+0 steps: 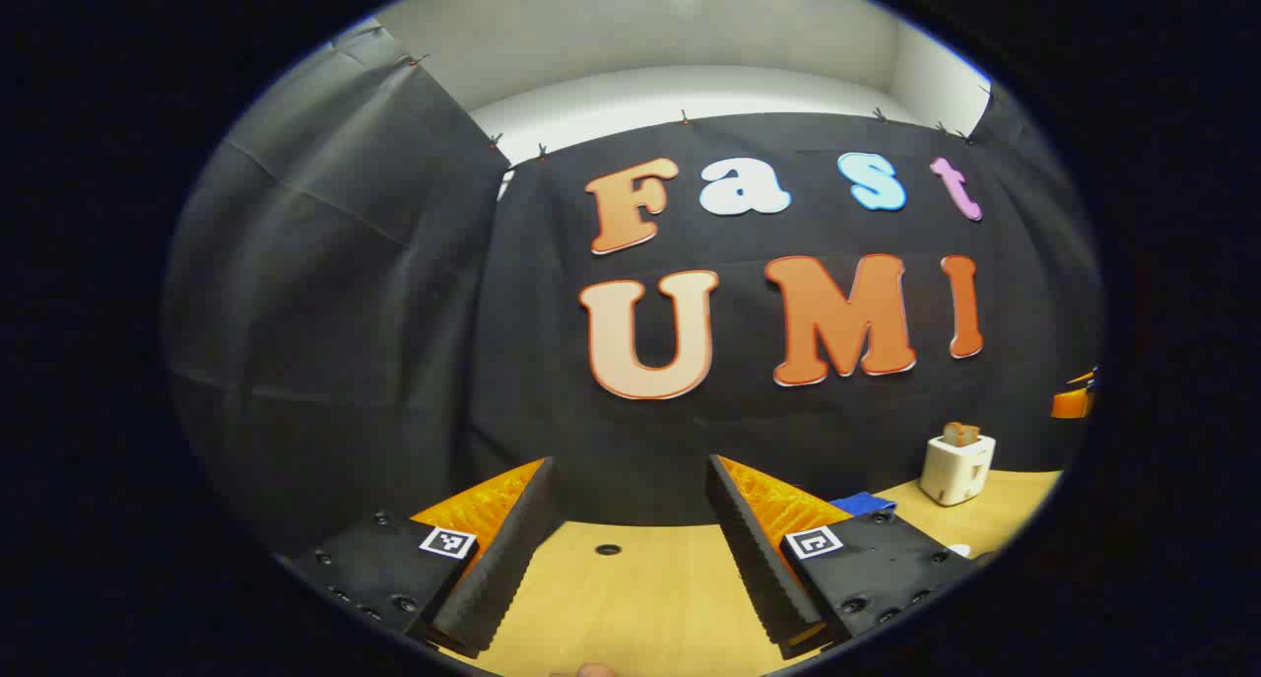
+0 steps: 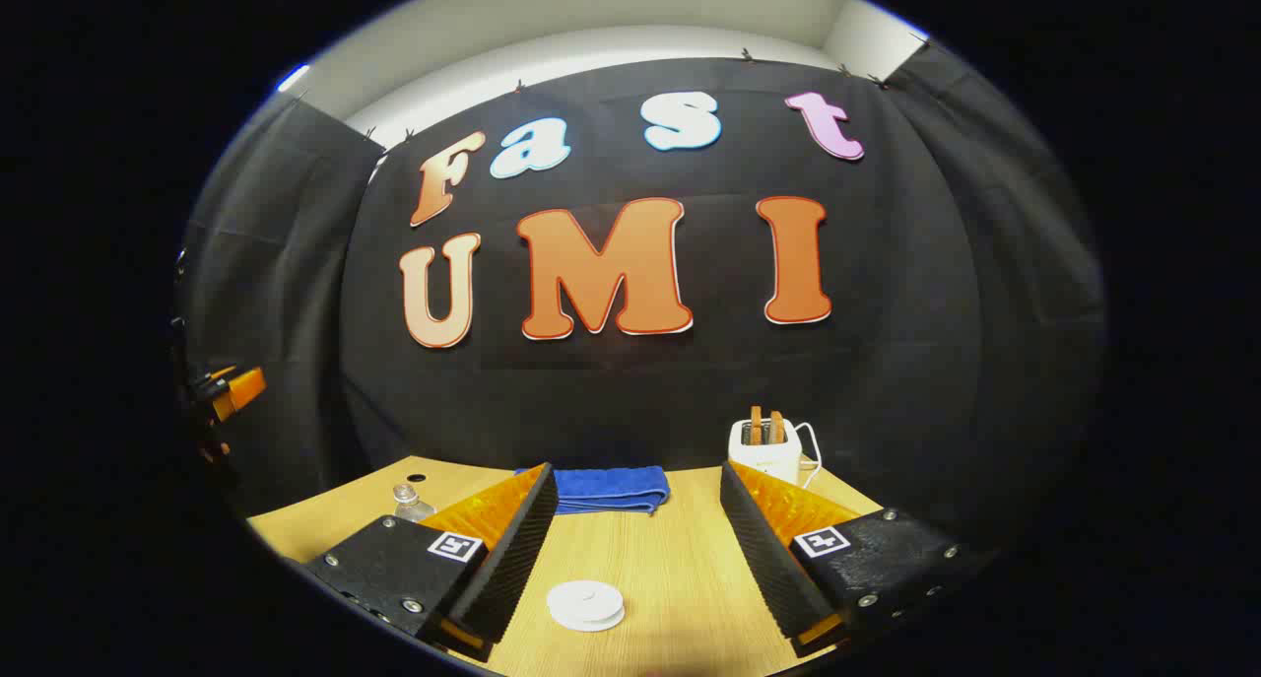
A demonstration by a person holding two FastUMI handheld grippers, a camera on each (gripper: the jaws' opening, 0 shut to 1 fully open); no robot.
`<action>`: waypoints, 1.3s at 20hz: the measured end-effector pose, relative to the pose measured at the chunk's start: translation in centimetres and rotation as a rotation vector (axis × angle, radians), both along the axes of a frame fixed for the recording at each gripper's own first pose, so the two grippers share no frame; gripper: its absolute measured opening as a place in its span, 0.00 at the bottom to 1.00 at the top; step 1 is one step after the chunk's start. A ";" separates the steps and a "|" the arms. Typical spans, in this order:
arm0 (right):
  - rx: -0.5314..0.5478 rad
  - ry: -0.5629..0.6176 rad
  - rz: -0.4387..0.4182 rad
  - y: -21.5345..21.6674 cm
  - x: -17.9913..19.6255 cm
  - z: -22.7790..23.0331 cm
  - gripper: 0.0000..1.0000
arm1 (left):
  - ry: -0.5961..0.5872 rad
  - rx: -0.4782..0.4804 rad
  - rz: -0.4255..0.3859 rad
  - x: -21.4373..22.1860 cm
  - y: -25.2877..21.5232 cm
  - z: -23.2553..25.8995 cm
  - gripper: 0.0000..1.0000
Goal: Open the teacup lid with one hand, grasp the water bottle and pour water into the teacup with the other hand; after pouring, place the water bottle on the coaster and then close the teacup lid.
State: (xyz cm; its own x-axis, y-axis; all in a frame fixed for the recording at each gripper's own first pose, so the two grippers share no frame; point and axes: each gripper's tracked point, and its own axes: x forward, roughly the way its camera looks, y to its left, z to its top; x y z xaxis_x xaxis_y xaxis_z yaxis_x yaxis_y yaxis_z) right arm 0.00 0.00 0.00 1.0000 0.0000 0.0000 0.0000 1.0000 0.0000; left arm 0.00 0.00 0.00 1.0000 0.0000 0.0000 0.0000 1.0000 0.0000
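Note:
In the right gripper view a flat white round disc (image 2: 586, 605), coaster-like, lies on the wooden table (image 2: 670, 569) between my right gripper's (image 2: 635, 467) fingers, which stand open with nothing held. A small clear vessel with a cap-like top (image 2: 407, 501) peeks out behind the left finger (image 2: 512, 549); I cannot tell whether it is the bottle or the teacup. In the left gripper view my left gripper (image 1: 629, 460) is open above bare table (image 1: 640, 598), holding nothing. The left gripper (image 2: 229, 386) also shows at the far left of the right gripper view.
A white toaster (image 2: 766, 447) with toast slices stands at the back of the table, and a folded blue towel (image 2: 606, 490) lies left of it. In the left gripper view the toaster (image 1: 958, 468) and towel (image 1: 867, 503) sit to the right. A small hole (image 1: 608, 549) marks the tabletop.

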 end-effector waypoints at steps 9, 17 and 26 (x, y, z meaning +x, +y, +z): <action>0.047 0.048 0.047 1.5 2.1 -2.4 0.99 | 0.101 -0.078 -0.016 -1.6 -5.4 -5.4 0.99; 0.007 0.088 0.013 0.0 2.5 -5.6 0.99 | 0.133 -0.062 -0.033 -1.8 -9.4 -8.2 1.00; -0.037 0.046 -0.023 0.7 1.2 -6.5 0.99 | 0.134 -0.128 -0.109 -2.5 -12.1 -9.2 0.99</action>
